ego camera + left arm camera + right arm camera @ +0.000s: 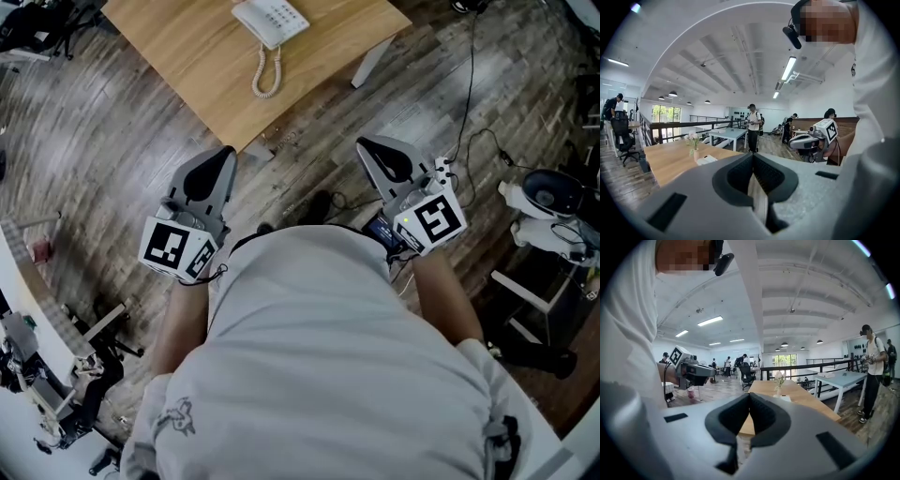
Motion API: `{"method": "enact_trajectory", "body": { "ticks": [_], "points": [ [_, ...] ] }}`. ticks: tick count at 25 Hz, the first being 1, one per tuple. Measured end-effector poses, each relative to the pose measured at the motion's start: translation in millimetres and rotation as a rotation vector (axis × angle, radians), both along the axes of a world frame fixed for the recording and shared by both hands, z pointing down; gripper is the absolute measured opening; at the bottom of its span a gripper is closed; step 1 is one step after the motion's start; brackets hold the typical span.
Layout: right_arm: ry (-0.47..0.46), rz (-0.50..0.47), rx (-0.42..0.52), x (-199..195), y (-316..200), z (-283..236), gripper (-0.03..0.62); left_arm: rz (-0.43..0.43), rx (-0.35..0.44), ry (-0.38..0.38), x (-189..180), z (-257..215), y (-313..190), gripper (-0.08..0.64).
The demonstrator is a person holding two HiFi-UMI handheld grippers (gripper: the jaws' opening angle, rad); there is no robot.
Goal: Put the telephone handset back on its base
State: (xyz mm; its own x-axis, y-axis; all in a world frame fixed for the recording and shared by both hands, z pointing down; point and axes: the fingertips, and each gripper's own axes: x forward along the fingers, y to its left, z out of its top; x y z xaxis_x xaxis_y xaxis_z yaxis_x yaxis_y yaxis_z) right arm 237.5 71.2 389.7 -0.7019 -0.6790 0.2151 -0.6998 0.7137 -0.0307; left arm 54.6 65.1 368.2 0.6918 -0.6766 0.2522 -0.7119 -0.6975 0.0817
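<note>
The near corner of the wooden surface (pixel 187 56) points at the person (pixel 328 356). A strip of bare plank floor (pixel 112 131) lies between that corner and the two grippers. To the right a white leg (pixel 372 61) slants down to the floor. Black cables (pixel 469 103) trail past it toward white equipment (pixel 548 197) near the right edge. Stands and clutter (pixel 66 375) crowd the near left.

The telephone (pixel 270 21) sits far back on the surface, well apart from both grippers. Its handset seems to lie along the base's left side, though that is hard to tell. Its coiled cord (pixel 266 73) runs toward the near corner. The left gripper view shows a vase of flowers (pixel 693 143) just beside it.

The left gripper (pixel 228 152) hangs over the floor just near of the corner, its fingers (pixel 736 176) pressed together with nothing between them. The right gripper (pixel 362 143) is beside the leg, its fingers (pixel 729 420) likewise closed and empty.
</note>
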Motion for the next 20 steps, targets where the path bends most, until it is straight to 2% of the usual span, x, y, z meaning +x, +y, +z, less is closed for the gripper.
{"method": "enact_trajectory", "body": {
  "ticks": [6,20],
  "points": [
    [0.002,0.006,0.012,-35.8,31.2,-11.4,0.006,0.017,0.01,0.019,-35.4,-3.2,29.5,0.007],
    [0.021,0.009,0.075,-153.0,108.4,-32.3,0.006,0.038,0.034,0.071,-138.5,-7.0,106.4,0.006]
  ]
}}
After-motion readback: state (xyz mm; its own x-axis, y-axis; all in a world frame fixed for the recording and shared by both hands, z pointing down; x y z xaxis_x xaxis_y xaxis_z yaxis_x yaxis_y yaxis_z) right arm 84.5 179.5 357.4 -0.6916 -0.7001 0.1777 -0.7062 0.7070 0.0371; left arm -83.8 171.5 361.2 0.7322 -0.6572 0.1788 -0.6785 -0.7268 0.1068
